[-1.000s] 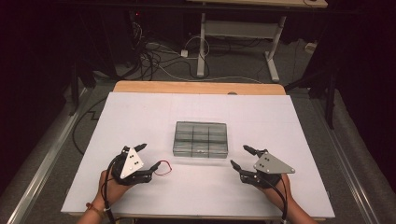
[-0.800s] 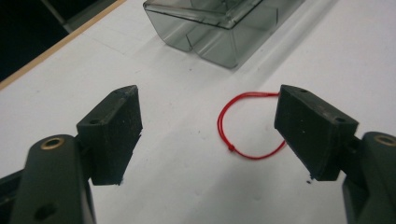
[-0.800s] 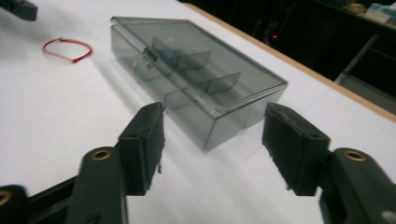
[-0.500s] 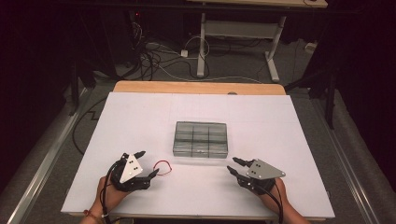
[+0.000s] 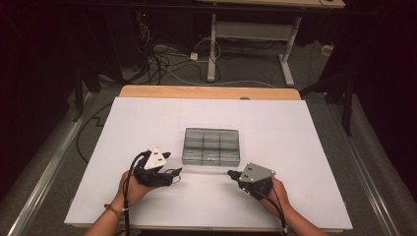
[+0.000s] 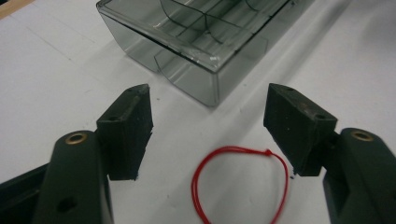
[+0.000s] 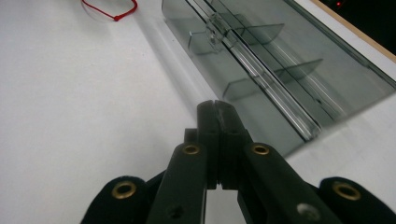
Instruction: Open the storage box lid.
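A smoky clear compartment box (image 5: 211, 146) with its lid down sits mid-table. A thin red loop (image 5: 178, 178) lies on the white sheet just left of the box's near edge. My left gripper (image 5: 172, 164) points at it. In the left gripper view its jaws (image 6: 208, 119) stand open and have just been closing a little. The red loop (image 6: 233, 149) lies flat between them, untouched, with the box (image 6: 187, 70) beyond. My right gripper (image 5: 230, 173) is shut with nothing in it, low near the box's front right corner. Its tips (image 7: 217, 109) meet beside the box (image 7: 261, 60), and the loop (image 7: 114, 16) lies far off.
The white table sheet (image 5: 295, 128) spreads wide around the box, with a wooden strip (image 5: 206, 92) at its far edge. Beyond that, cables and a desk frame (image 5: 246, 39) stand on the dark floor. Metal rails run along both sides.
My right gripper has slid left toward the box and its jaws have closed. My left gripper has shifted forward and right over the red loop.
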`<state>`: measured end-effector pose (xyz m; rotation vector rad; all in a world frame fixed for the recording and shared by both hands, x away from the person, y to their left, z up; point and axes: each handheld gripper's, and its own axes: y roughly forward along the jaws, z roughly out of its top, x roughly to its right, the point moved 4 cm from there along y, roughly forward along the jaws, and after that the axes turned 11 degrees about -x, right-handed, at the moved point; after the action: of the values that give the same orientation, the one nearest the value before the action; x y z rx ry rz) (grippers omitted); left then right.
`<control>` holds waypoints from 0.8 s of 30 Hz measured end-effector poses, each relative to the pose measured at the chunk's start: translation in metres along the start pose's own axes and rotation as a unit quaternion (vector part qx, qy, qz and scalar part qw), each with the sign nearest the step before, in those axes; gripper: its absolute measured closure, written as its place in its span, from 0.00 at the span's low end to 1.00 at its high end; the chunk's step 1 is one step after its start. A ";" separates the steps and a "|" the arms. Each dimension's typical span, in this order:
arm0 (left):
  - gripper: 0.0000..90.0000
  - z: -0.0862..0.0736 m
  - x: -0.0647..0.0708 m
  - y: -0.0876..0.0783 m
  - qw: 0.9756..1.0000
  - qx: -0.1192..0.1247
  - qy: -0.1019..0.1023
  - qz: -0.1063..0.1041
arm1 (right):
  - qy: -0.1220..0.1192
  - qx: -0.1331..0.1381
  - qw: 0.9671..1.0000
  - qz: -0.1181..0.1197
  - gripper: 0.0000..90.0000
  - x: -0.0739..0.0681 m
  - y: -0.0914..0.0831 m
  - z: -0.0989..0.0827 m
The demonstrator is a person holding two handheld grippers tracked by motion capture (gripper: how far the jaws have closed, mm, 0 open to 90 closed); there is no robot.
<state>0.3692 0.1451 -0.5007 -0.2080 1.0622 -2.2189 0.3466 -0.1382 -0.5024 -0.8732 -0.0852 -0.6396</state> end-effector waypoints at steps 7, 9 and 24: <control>0.53 0.012 -0.007 0.012 0.999 -0.015 -0.020 -0.032 | -0.013 -0.013 1.000 0.014 1.00 0.005 0.022 0.023; 0.55 0.013 -0.008 0.016 0.999 -0.019 -0.022 -0.045 | -0.017 -0.016 1.000 0.010 1.00 0.007 0.028 0.026; 0.66 0.013 -0.005 0.015 0.997 0.005 -0.030 -0.066 | -0.013 0.002 1.000 0.002 1.00 0.007 0.037 0.032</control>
<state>0.3856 0.1334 -0.5031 -0.3485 1.0299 -2.3198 0.3780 -0.1009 -0.5048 -0.8774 -0.1084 -0.6240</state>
